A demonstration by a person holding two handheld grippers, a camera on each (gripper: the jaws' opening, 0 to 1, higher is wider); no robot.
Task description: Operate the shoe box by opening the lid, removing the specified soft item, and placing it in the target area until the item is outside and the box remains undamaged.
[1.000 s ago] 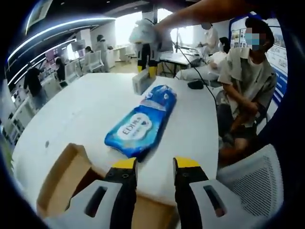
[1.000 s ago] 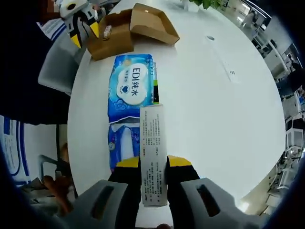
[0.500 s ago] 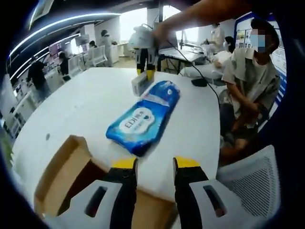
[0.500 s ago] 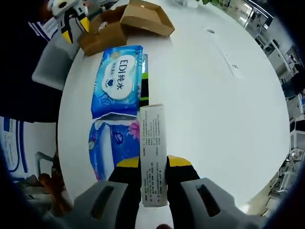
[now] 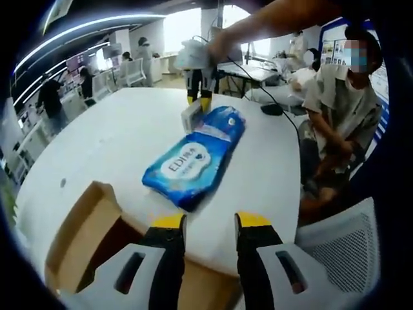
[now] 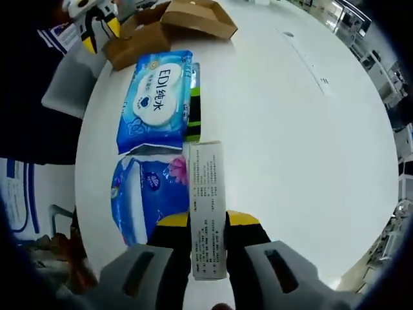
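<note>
The open brown shoe box (image 5: 84,239) lies just under my left gripper (image 5: 211,223), whose yellow-tipped jaws stand open with nothing between them. Beyond it, a blue wet-wipes pack (image 5: 189,163) lies on the white round table (image 5: 110,148), end to end with a second blue soft pack (image 5: 224,123). My right gripper (image 6: 206,219) is shut on a slim white printed carton (image 6: 206,200), held over the table beside the second blue pack (image 6: 145,194). In the right gripper view the wipes pack (image 6: 157,100), the shoe box (image 6: 174,22) and the left gripper (image 6: 97,22) lie farther off.
A dark green strip (image 6: 193,116) lies along the wipes pack's edge. A white mesh chair (image 5: 345,248) stands at the table's near right edge, and a seated person (image 5: 335,110) is beyond it. A black cable and a small dark object (image 5: 271,110) lie at the far right.
My right gripper has carried the white carton closer to the two blue packs, now beside the far pack. The left gripper stays open over the box.
</note>
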